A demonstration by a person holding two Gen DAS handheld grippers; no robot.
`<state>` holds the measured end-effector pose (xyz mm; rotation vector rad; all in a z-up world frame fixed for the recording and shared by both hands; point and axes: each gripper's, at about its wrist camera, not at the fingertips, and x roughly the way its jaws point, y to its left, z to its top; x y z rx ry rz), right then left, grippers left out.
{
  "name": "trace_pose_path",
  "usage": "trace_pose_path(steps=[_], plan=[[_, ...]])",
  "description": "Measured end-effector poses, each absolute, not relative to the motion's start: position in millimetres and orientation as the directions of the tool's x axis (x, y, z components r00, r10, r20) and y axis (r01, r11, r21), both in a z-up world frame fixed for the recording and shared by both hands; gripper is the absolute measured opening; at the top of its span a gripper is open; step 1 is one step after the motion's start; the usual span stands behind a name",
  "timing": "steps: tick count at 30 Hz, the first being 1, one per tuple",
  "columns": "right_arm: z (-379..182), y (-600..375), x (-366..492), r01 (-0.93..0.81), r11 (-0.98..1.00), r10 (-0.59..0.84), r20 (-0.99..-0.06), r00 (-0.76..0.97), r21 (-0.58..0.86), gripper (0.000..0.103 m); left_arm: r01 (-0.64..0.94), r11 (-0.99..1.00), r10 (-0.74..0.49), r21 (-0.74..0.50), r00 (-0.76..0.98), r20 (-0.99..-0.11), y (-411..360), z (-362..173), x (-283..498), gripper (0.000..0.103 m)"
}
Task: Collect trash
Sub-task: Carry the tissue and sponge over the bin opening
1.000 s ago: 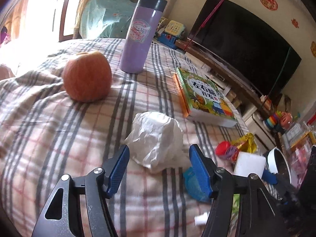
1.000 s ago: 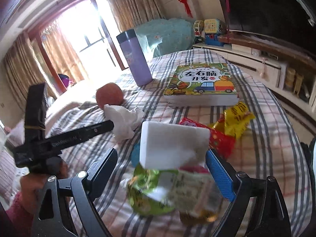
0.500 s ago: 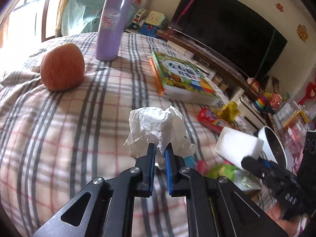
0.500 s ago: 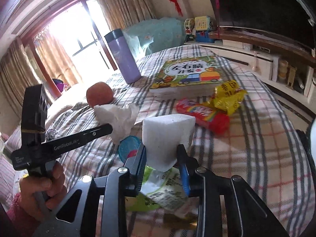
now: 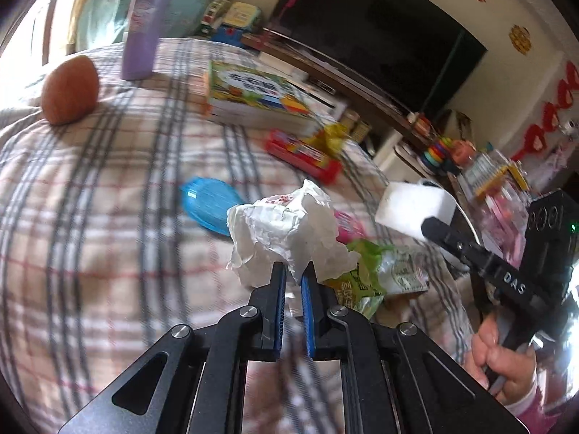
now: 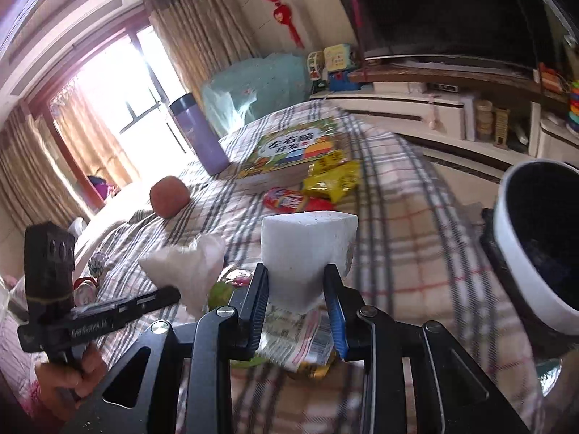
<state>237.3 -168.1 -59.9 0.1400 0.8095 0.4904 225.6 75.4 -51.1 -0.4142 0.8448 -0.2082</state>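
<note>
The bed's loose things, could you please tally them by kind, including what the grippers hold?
Held trash: 2, tissue, foam block
Wrappers: 3, red, yellow, green
Blue lid: 1
Book: 1
Apple: 1
Bottle: 1
Total: 9

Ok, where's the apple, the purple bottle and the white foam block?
apple (image 5: 69, 90), left wrist view, middle of its orange side.
purple bottle (image 6: 202, 137), right wrist view, middle of its body.
white foam block (image 6: 307, 244), right wrist view, its front face.
</note>
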Motion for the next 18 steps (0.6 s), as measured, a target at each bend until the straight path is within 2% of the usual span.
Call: trace_pose_path(steps=[9,18], plan=[[-49.8,-220.7,222.0,-0.292,0.904,0.427,-0.638,0.641,0.312,0.031,0.132,0.894,-0.416,-0.428,0.600,-0.684,19.8,-46.6,231.9,0.007],[-44.4,-266.1,212.4,-0.224,0.917,0.389,-0.619,0.682,0.330,0.031,0.192,0.908,-0.407,-0.372,0.614,-0.676,-12.8,-34.3,248.6,0.007]])
